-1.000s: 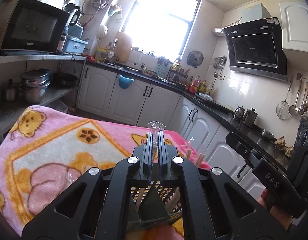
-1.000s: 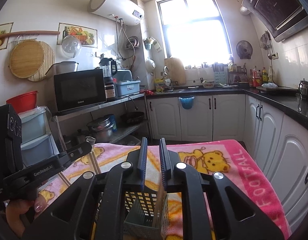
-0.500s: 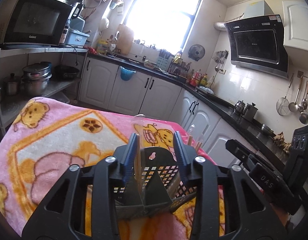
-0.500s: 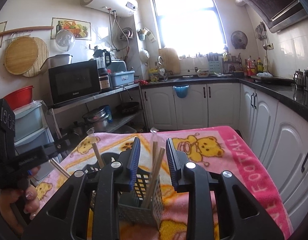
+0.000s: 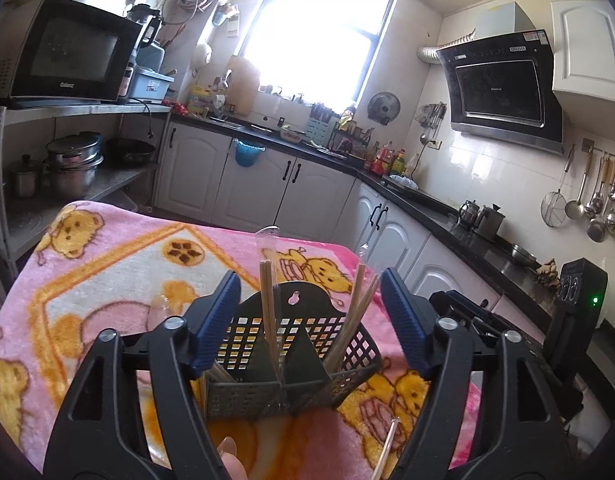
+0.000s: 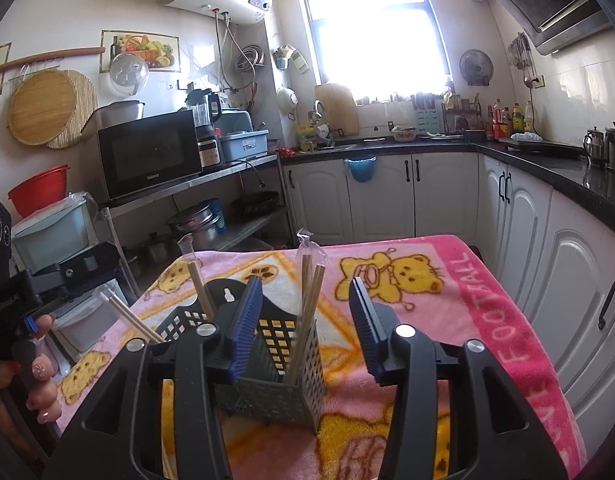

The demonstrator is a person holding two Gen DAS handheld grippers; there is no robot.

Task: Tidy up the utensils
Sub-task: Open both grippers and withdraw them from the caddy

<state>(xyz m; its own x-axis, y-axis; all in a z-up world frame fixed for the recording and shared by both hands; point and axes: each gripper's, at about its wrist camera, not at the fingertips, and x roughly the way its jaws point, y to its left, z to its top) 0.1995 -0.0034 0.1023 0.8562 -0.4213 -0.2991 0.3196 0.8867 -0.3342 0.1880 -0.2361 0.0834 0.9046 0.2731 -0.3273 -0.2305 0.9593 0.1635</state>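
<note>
Standing upright in the dark perforated plastic utensil caddy [image 5: 291, 356], wrapped wooden chopsticks [image 5: 269, 312] sit released; left gripper [image 5: 309, 320] and right gripper [image 6: 305, 328] jaws, just opening, hold nothing.

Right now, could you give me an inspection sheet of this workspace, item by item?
Surface: pink fleece blanket with yellow bear pictures covers the table.
Job's things: dark grey perforated plastic utensil caddy stands upright, wrapped wooden chopsticks leaning in its compartments; one more chopstick lies on the blanket.
Clutter: nothing else seen on the blanket.
Grippers: left claw and right claw have just been opening; both open, pads clear of the chopsticks.
Cables: black cord hangs by the black microwave.
Surroundings: white kitchen cabinets, bright window.
</note>
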